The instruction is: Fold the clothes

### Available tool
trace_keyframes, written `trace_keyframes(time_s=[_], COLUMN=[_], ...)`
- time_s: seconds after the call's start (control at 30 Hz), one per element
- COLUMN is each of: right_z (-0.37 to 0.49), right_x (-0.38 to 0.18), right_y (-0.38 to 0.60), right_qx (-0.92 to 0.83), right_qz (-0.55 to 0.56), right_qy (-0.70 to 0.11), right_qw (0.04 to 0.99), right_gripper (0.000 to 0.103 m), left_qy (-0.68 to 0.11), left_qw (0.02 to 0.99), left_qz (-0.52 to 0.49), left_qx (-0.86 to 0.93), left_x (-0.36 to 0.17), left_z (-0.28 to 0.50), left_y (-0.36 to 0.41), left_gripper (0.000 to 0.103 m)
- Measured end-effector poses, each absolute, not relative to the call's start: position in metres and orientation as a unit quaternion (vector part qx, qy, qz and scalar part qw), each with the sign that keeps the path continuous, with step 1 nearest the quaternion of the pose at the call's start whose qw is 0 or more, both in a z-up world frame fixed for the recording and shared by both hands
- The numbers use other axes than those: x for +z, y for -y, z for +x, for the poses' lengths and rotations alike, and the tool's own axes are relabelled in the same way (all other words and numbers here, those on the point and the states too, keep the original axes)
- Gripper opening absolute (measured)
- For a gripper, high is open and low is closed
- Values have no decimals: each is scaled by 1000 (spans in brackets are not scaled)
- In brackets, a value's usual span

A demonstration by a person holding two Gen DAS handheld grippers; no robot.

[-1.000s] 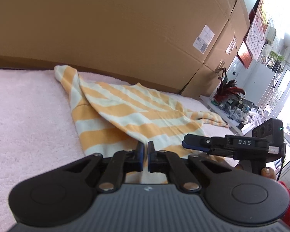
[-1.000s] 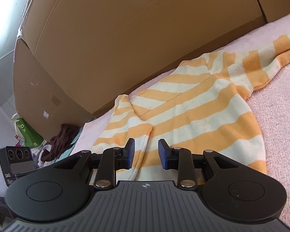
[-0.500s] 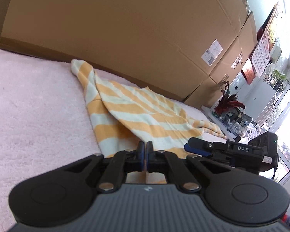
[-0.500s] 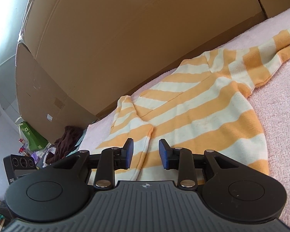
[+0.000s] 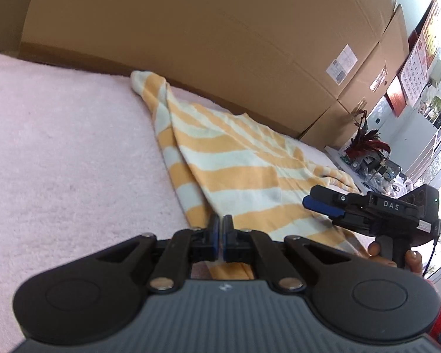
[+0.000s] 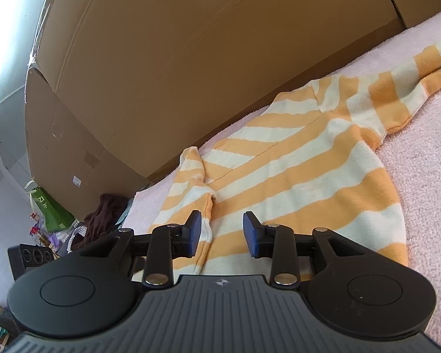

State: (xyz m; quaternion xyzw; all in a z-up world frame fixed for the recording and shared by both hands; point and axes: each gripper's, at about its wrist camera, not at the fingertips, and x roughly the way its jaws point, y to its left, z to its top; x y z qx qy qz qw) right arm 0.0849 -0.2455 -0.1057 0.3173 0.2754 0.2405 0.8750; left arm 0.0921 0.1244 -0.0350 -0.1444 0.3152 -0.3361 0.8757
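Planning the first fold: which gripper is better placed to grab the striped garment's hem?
Right gripper: open, hem of the striped garment between its fingers. Left gripper is nearly shut at the garment's edge.

The left wrist camera is sitting low behind the left gripper (image 5: 221, 226), looking along its fingers across the striped garment (image 5: 235, 164) toward the cardboard boxes (image 5: 205, 38). The right wrist camera is looking likewise over the right gripper (image 6: 222, 229), close above the same garment (image 6: 294, 170). Both views are sharing garment, pink blanket (image 5: 58, 147) and boxes.
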Motion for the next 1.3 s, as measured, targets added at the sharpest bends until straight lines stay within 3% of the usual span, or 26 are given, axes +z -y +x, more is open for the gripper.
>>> trace_keyframes(time_s=[0.07, 0.1, 0.17, 0.23, 0.3, 0.43, 0.53, 0.6, 0.67, 0.77, 0.97, 1.07, 1.3], right_z=[85, 84, 84, 81, 77, 43, 6, -18, -35, -52, -63, -57, -57], right_x=[-106, -106, -105, -103, -100, -90, -88, -88, -89, -90, -96, -102, -101], right_y=[246, 246, 246, 246, 242, 225, 209, 200, 198, 194, 184, 180, 197], right_qx=[242, 242, 246, 255, 263, 297, 337, 361, 382, 401, 396, 375, 402], right_qz=[318, 319, 319, 318, 305, 237, 170, 134, 125, 118, 113, 120, 180], right_qy=[-275, -274, -271, -271, -282, -299, -309, -316, -321, -330, -308, -302, -298], right_qw=[875, 874, 874, 872, 871, 876, 873, 867, 858, 846, 858, 868, 847], right_gripper=[38, 39, 39, 40, 40, 40, 40, 40, 40, 41, 39, 7, 5], left_qy=[-318, -320, -322, -325, -328, -331, -330, -331, -339, -346, -326, -316, -301], left_qw=[871, 869, 864, 859, 855, 850, 852, 853, 852, 850, 859, 863, 863], left_qz=[-151, -155, -162, -169, -175, -179, -174, -166, -157, -155, -151, -148, -163], left_qx=[-342, -345, -351, -357, -362, -368, -368, -367, -366, -366, -364, -365, -372], left_x=[-36, -37, -38, -39, -40, -42, -44, -43, -43, -43, -33, -27, -17], left_z=[90, 88, 86, 84, 81, 78, 77, 77, 77, 76, 69, 66, 60], left_y=[-125, -125, -126, -126, -127, -125, -121, -118, -115, -116, -121, -123, -135], left_gripper=[2, 9, 53, 61, 61, 60, 53, 41, 14, 1, 0, 0, 0])
